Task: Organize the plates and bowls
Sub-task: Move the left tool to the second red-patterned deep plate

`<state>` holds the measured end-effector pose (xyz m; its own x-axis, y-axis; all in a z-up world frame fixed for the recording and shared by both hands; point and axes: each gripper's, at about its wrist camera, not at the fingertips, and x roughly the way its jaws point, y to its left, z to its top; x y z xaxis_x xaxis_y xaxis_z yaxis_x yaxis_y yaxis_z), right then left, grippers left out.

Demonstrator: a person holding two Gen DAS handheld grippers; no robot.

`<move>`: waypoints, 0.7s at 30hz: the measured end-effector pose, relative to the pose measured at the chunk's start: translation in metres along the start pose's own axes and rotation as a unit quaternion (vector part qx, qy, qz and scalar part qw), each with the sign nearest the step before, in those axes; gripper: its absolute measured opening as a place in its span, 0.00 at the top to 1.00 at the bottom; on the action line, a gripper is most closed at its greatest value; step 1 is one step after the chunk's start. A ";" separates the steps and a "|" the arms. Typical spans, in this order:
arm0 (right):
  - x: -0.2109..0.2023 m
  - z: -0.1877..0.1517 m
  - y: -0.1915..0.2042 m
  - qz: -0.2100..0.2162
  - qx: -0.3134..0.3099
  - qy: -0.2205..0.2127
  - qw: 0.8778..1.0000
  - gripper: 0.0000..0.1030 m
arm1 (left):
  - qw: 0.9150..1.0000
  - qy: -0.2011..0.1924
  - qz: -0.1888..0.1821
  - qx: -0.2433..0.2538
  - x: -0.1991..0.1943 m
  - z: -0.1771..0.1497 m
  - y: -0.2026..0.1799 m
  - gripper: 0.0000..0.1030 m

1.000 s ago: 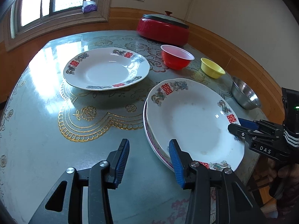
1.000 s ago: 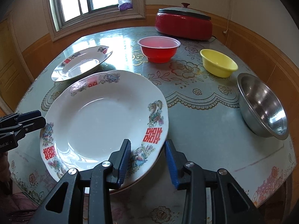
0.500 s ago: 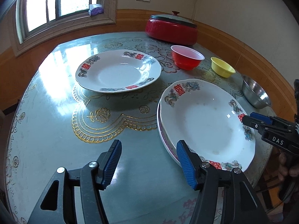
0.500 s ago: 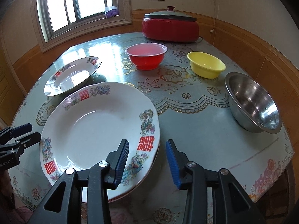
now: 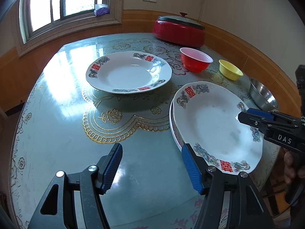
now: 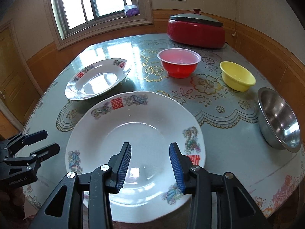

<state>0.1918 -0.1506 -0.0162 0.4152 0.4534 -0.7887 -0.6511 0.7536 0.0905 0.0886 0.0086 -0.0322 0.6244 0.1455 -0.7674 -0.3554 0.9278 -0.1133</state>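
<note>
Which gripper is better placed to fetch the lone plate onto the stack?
Left, probably. The left gripper is open over bare table, on the lone plate's side. The right gripper hovers open over the stack, on its far side from that plate.

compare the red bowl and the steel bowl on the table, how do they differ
The red bowl is translucent red plastic with a pale rim; the steel bowl is shiny bare metal. The red bowl sits towards the middle of the table, just in front of the red lidded cooker, while the steel bowl sits by the table's right edge. The steel bowl looks wider. Both stand upright, empty and unstacked.
</note>
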 end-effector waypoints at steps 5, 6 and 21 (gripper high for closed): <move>0.010 0.015 0.008 0.064 0.028 0.018 0.997 0.59 | 1.000 0.005 0.006 -0.016 0.002 0.001 0.010 0.37; 0.012 0.018 0.009 0.074 0.032 0.022 0.997 0.59 | 1.000 0.004 0.008 -0.019 0.002 0.002 0.013 0.37; 0.044 0.074 0.021 0.122 0.055 0.036 0.990 0.59 | 0.996 0.006 0.003 -0.090 0.009 0.023 0.059 0.28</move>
<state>0.2437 -0.0792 -0.0039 0.2054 0.5955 -0.7767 -0.6510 0.6757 0.3459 0.0895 0.0726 -0.0315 0.6142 0.1463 -0.7755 -0.4785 0.8504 -0.2185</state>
